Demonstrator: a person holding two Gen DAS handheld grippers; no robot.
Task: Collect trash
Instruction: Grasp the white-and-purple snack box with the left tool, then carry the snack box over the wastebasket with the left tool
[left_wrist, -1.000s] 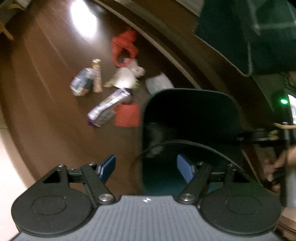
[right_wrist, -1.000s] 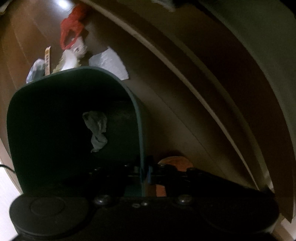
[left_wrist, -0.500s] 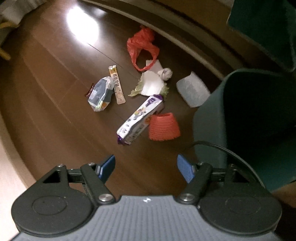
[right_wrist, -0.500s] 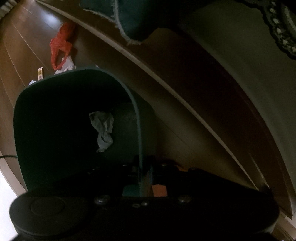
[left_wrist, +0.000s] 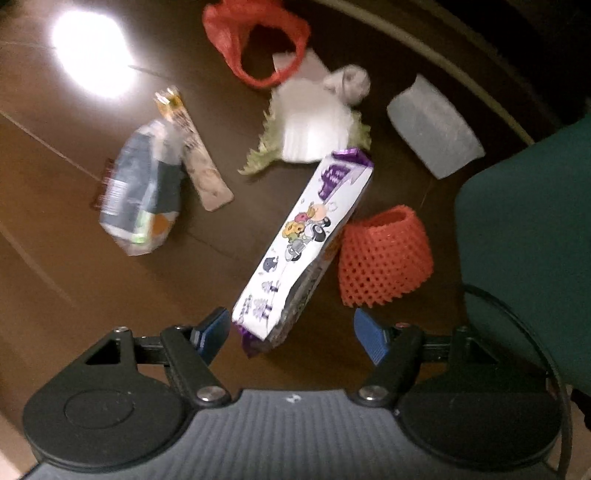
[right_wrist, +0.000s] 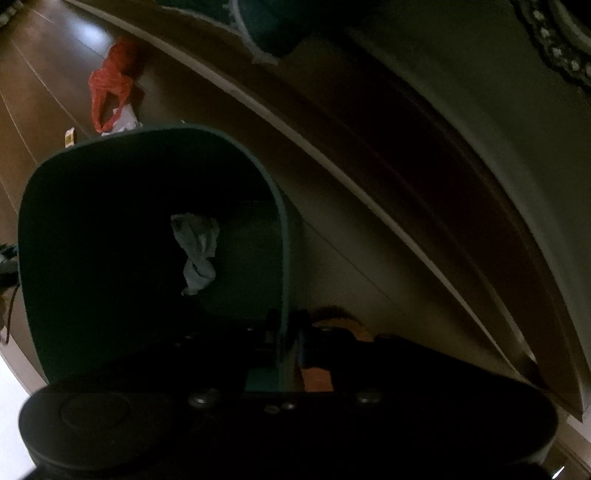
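So far only one crumpled tissue (right_wrist: 197, 251) is lying in the green bin (right_wrist: 284, 236), whose rim the right gripper (right_wrist: 286, 354) is seemingly clamping in the dim view; most litter is waiting on the floor (left_wrist: 55, 240). The left gripper (left_wrist: 291, 332), wide open and empty, has been dropping from the bin toward the purple wrapper (left_wrist: 306, 240).

body: grey, ribbed, small white mark
left gripper (left_wrist: 291, 332): black arms, silver screws, blue ridged pads
cable (left_wrist: 532, 332): black, thin
right gripper (right_wrist: 288, 343): black, dim
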